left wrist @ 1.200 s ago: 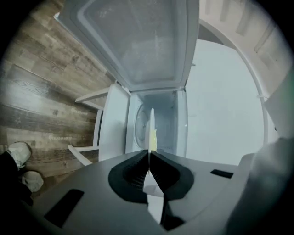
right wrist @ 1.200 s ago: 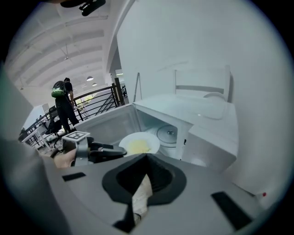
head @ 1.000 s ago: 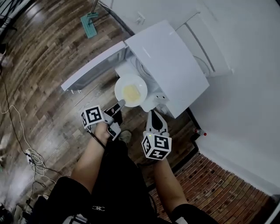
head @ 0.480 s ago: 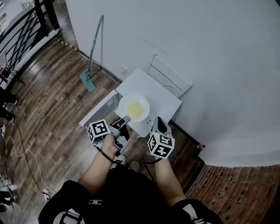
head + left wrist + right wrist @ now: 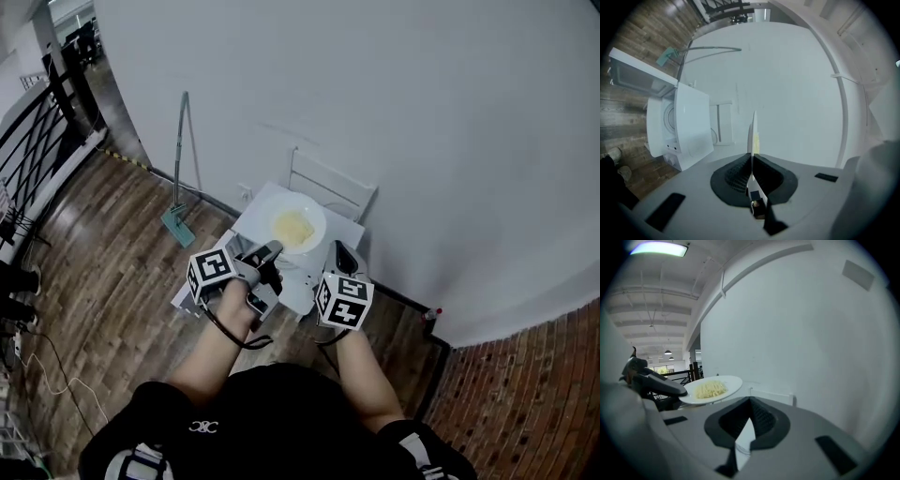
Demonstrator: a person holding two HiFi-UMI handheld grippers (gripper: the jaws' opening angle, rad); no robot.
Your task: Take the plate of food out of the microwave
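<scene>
Fingers (image 5: 736, 174) of our left gripper (image 5: 272, 250) are pinching the rim of the plate (image 5: 319, 231), with the food (image 5: 293, 227) sitting on it. Our right gripper (image 5: 342, 251) is hanging just beside, fingers pressed together, gripping nothing. 1 second back the plate was just clearing the microwave (image 5: 345, 234) mouth. Now we are carrying it above the white top. Judgement: removal is essentially done, and setting down is remaining.

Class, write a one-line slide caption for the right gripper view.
Left tongs grip the rim of a white plate of yellow noodles, white wall behind.
</scene>
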